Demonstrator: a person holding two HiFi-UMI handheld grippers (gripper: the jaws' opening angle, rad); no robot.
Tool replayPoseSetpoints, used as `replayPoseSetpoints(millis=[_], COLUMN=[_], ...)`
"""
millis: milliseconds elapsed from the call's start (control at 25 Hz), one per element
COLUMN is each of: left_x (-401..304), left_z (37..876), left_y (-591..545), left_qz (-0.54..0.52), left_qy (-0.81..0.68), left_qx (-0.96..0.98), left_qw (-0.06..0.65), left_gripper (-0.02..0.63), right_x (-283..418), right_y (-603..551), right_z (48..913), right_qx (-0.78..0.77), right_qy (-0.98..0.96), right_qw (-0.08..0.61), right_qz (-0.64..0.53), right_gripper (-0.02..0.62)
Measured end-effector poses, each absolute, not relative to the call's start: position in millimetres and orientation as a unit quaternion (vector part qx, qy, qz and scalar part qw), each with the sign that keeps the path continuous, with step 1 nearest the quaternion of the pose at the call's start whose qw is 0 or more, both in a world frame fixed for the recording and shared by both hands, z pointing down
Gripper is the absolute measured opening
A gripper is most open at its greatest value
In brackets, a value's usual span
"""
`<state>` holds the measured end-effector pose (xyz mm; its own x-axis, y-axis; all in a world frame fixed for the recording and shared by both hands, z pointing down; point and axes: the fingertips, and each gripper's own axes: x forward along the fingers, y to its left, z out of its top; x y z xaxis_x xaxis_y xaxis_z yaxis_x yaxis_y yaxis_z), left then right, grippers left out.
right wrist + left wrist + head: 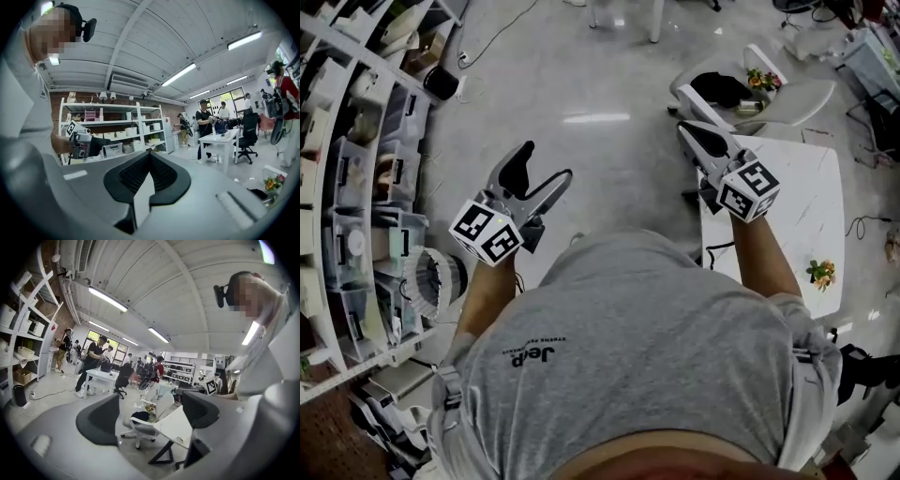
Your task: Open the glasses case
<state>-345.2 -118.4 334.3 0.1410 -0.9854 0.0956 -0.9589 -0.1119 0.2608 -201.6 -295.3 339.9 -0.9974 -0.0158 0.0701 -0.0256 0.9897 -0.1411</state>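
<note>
No glasses case shows in any view. In the head view my left gripper is held over the floor in front of the person's chest, jaws spread apart with nothing between them. My right gripper is raised at the near left edge of a white table, its jaws pressed together and empty. The left gripper view shows its dark pads wide apart, framing a chair and the table. In the right gripper view the pads meet in a closed point, and the left gripper shows beyond them.
White shelving with bins curves along the left. An office chair with a dark item on its seat stands behind the table. A small flower sprig lies on the table's right edge. Several people stand at desks far off.
</note>
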Motion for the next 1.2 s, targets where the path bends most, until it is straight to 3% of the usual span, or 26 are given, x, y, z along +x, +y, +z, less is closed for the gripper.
replayPoseSetpoints(millis=[240,560,800,1200], left_x=[-374,-349,-300,-158], left_z=[333,337,355,419], left_y=[-129,-164,-212,-300], left_qz=[-0.039,-0.028,0.004,0.078], left_qy=[-0.609,-0.552,-0.502,-0.37], left_qx=[0.785,0.827,0.859,0.92], left_qw=[0.11,0.104,0.105,0.097], left_gripper=[0.453,0.453,0.453,0.453], right_x=[-217,-186,-132,3], right_y=[-289,-300,-324,-365], right_z=[336,332,333,366], right_qx=[0.068,0.127,0.172,0.282], right_qy=[-0.994,-0.989,-0.983,-0.956], right_qw=[0.03,0.037,0.034,0.023], right_qz=[0.082,0.066,0.057,0.081], right_gripper=[0.002,0.002,0.002,0.002])
